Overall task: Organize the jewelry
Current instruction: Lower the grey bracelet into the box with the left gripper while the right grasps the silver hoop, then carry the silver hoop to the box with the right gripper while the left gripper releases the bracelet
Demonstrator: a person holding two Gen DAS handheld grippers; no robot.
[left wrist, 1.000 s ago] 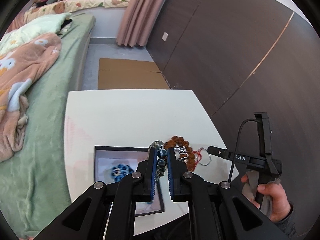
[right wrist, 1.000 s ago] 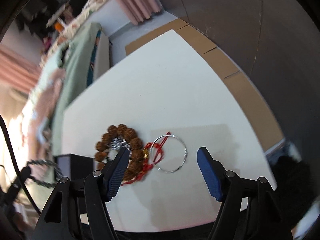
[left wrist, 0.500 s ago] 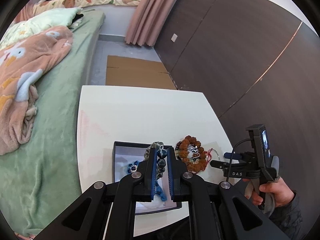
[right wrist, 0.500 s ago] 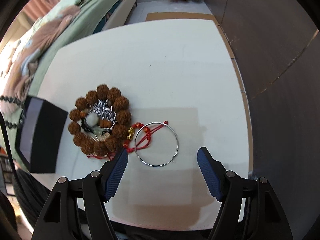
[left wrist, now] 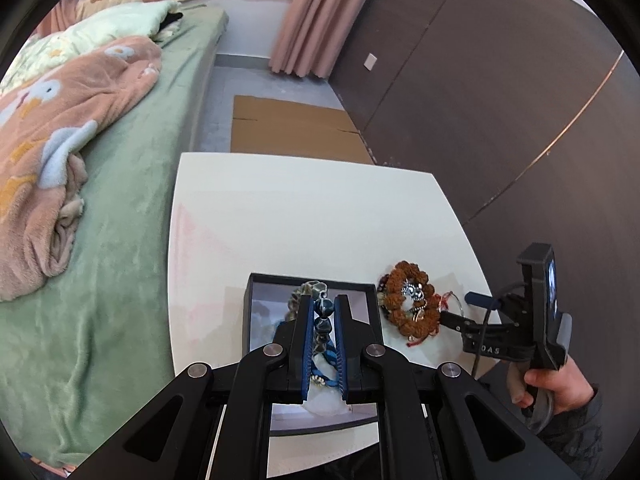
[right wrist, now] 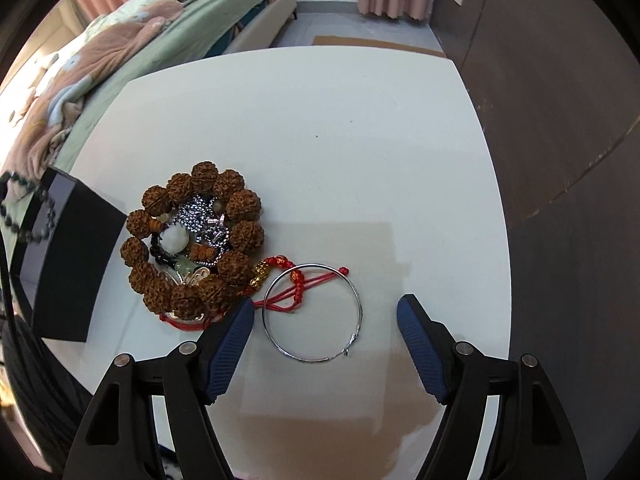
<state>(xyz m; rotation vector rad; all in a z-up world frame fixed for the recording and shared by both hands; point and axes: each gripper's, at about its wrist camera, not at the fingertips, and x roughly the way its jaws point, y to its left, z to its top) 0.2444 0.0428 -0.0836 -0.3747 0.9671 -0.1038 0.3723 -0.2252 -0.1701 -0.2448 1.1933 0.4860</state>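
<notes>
My left gripper (left wrist: 323, 307) is shut on a dark bead bracelet (left wrist: 322, 322) and holds it above the open black jewelry box (left wrist: 256, 284), which has blue jewelry inside. The bracelet also shows at the left edge of the right wrist view (right wrist: 24, 208). A brown seed-bead bracelet (right wrist: 196, 240) lies on the white table (right wrist: 320, 120) with a silver chain, a white pendant and a red cord bracelet (right wrist: 296, 280) around it. A thin silver bangle (right wrist: 312, 312) lies next to the pile. My right gripper (right wrist: 326, 312) is open just above the bangle, fingers on either side.
A green bed (left wrist: 120, 200) with a pink blanket (left wrist: 60, 120) runs along the table's left side. A dark wood wall (left wrist: 500, 100) stands to the right. Flat cardboard (left wrist: 288, 128) lies on the floor beyond the table. The box (right wrist: 72, 256) sits left of the pile.
My left gripper has carried the dark bead bracelet left, to above the box. My right gripper has swung to face the bangle and come closer to it.
</notes>
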